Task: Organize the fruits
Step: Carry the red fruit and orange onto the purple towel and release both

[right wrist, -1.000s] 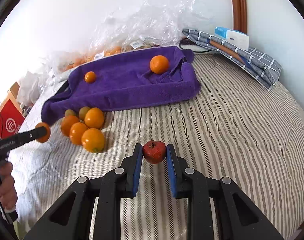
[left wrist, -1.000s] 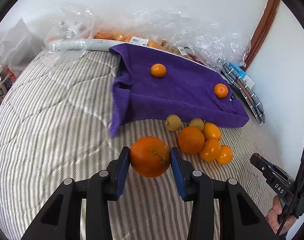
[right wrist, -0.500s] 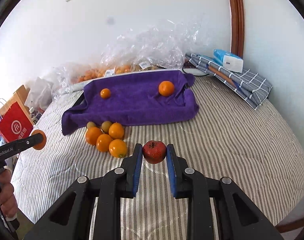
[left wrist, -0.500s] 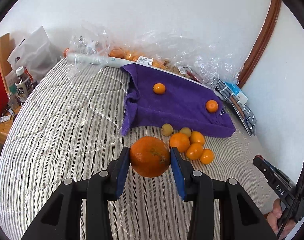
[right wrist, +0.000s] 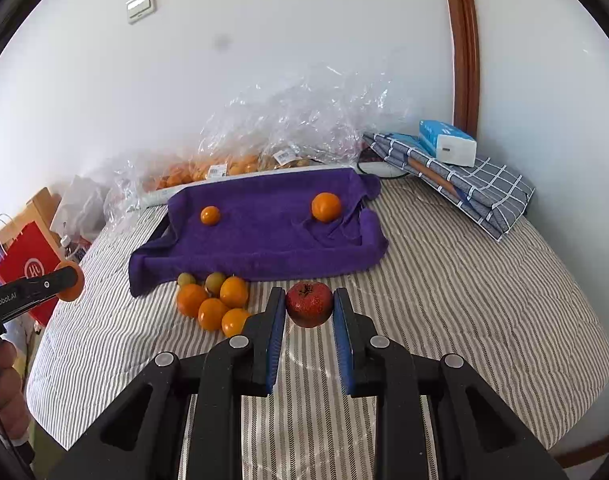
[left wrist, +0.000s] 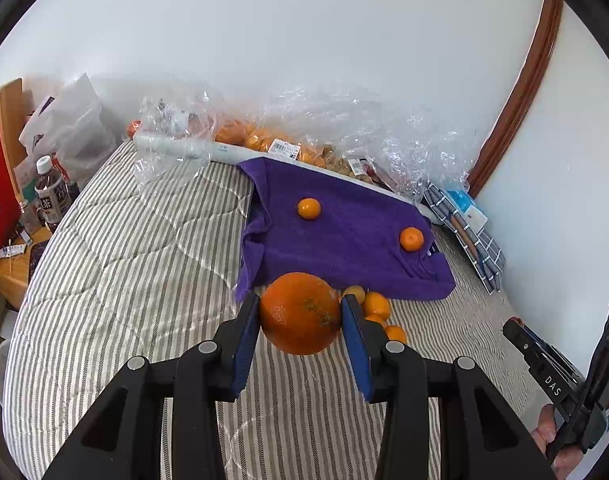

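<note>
the left claw (left wrist: 300, 314) was clamped on a large orange (left wrist: 300, 313), its blue pads pressing the fruit's two sides, carried in the air above the striped bed (left wrist: 124, 280). the right claw (right wrist: 309, 305) was closed on a small dark red fruit (right wrist: 309, 304), also held clear of the bed. ahead of both lay the purple towel (right wrist: 264, 236), draped over what looked like a tray, with two small oranges (right wrist: 326, 207) already resting on it well apart. a loose pile of oranges and greenish fruits (right wrist: 212, 300) sat on the bed just beside the towel's near edge.

the risks from here seemed plain. each round fruit was pinched only at its widest sides, so a tilt or jolt could let it slip out and roll off the bed. set down on the towel's sloping folds, either fruit might roll into the ones already there or over the edge. both claws heading for the same towel could also knock together.
</note>
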